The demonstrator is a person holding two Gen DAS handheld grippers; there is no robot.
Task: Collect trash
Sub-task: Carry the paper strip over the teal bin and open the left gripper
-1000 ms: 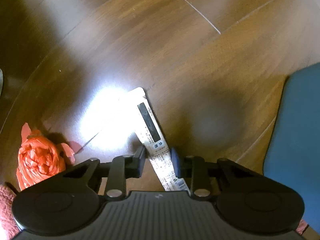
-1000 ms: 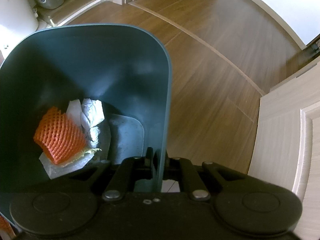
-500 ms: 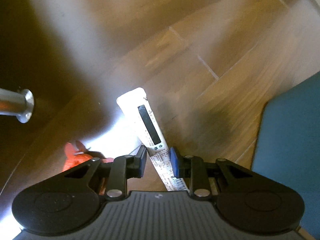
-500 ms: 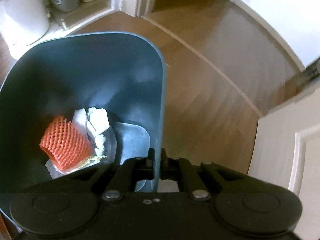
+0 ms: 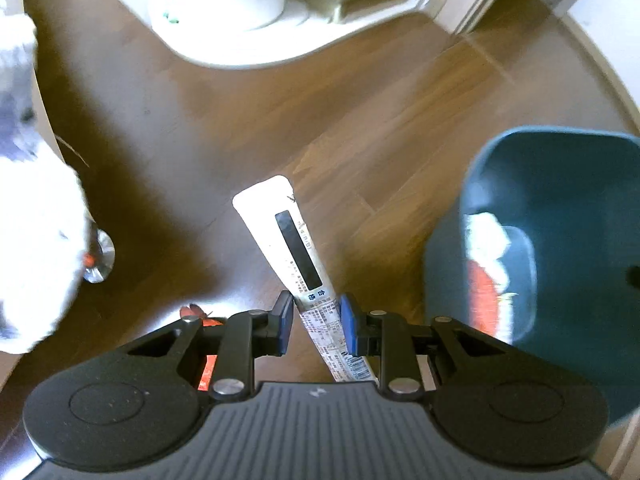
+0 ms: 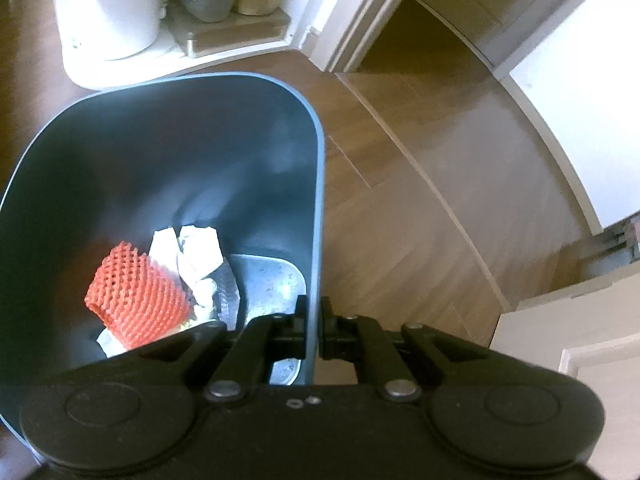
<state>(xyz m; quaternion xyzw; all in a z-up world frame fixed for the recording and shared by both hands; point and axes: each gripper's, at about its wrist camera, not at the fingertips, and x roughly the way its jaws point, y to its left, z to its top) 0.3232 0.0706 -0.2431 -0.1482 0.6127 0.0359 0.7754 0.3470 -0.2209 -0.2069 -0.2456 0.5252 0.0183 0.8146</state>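
Left gripper (image 5: 313, 318): blue pads closed narrow on a long white printed wrapper (image 5: 298, 258), pinched near its lower third; the free end sticks up and away over the wood floor (image 5: 360, 100), clear of it. Wrapper reads as light, thin and fairly stiff along its length, since it holds straight unsupported. Probably slick film, so it could slide out under a loose pinch. The present hold across the flat faces looks sound.

Right gripper (image 6: 314, 330): jaws pinched tight on the near right rim of the teal bin (image 6: 318, 200), one finger inside the wall, one outside. Bin wall is thin, rigid plastic; the rim is the natural place to grip.

Inside the bin, at the bottom: orange foam netting (image 6: 136, 300) on the left, crumpled white paper (image 6: 198, 252) just right of it, touching.

In the left view the bin (image 5: 560, 168) sits to the right of the wrapper, mouth open.

Outward: a scrap of orange plastic (image 5: 196, 314) on the floor, part hidden behind the left gripper's fingers, likely trash not yet collected. White appliance (image 6: 108, 12) at far left.
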